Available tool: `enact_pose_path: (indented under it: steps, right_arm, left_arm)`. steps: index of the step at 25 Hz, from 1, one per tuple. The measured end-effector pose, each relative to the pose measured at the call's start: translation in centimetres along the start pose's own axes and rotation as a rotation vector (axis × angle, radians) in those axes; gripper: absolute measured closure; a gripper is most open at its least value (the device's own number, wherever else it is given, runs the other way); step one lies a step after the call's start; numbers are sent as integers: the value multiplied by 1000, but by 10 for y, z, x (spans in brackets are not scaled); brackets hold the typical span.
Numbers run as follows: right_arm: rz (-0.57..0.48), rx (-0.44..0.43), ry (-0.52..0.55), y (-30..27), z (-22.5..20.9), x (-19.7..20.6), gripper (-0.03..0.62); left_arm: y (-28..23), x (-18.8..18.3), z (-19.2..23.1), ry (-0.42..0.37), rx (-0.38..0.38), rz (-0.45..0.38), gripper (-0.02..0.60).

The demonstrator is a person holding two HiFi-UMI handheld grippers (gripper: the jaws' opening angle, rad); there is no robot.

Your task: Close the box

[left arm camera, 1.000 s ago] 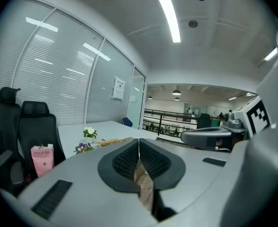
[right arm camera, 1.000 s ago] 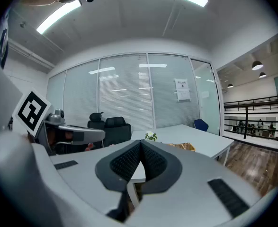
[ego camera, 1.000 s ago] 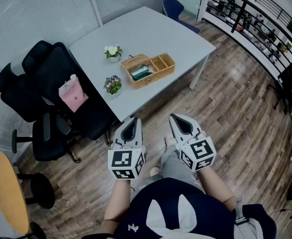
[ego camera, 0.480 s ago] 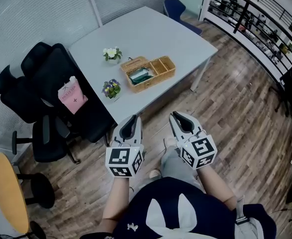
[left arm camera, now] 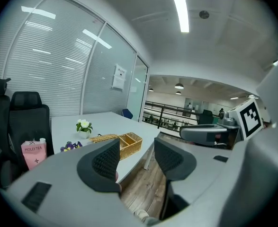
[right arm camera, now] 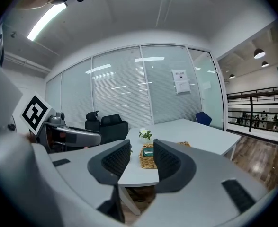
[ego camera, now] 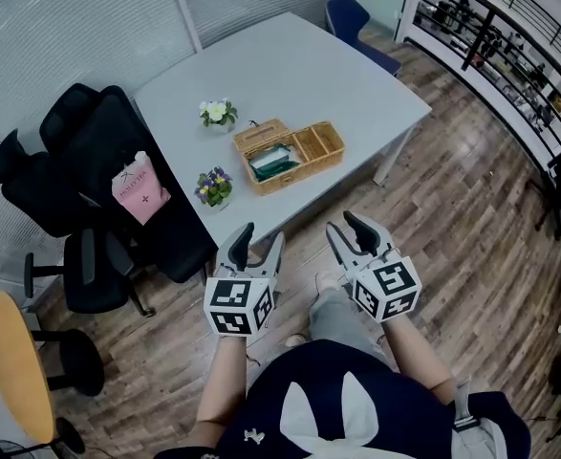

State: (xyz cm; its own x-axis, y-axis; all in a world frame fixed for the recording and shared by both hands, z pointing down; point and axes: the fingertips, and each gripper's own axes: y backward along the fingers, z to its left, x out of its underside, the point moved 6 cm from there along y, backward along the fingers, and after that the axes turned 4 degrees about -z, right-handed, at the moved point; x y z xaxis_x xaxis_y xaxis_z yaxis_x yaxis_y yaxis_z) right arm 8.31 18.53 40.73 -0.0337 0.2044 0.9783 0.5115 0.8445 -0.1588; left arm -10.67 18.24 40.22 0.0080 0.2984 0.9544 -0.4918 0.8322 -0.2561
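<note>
A wicker box (ego camera: pixel 304 151) stands on the grey table (ego camera: pixel 318 75) with its lid (ego camera: pixel 259 132) swung open at the left and a green item in the left compartment. It also appears in the left gripper view as the box (left arm camera: pixel 124 143) and in the right gripper view as the box (right arm camera: pixel 148 158). Both grippers hover over the wooden floor short of the table's near edge, well apart from the box. My left gripper (ego camera: pixel 258 245) and right gripper (ego camera: pixel 350 232) have just been opening. Each now stands open, and neither left gripper (left arm camera: pixel 136 157) nor right gripper (right arm camera: pixel 142 160) has anything between its jaws.
On the table, a white flower pot (ego camera: pixel 217 113) and a purple one (ego camera: pixel 213 187) sit left of the box. Black office chairs (ego camera: pixel 89 151) with a pink bag (ego camera: pixel 140 186) stand at the left. A blue chair (ego camera: pixel 352 17) is at the far end, a railing at the right.
Both grippers went from shut to open. Both moved forward toward the table, and the box looks nearer in both gripper views.
</note>
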Motion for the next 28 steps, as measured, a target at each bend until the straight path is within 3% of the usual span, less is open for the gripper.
enact_pose_path:
  steps: [19, 28]
  right_arm:
    - [121, -75, -5, -101, -102, -9, 428]
    - [264, -111, -7, -149, -153, 15, 422]
  left_arm:
    - [-104, -11, 56, 74, -159, 108, 328]
    - [-142, -1, 74, 116, -249, 157, 328]
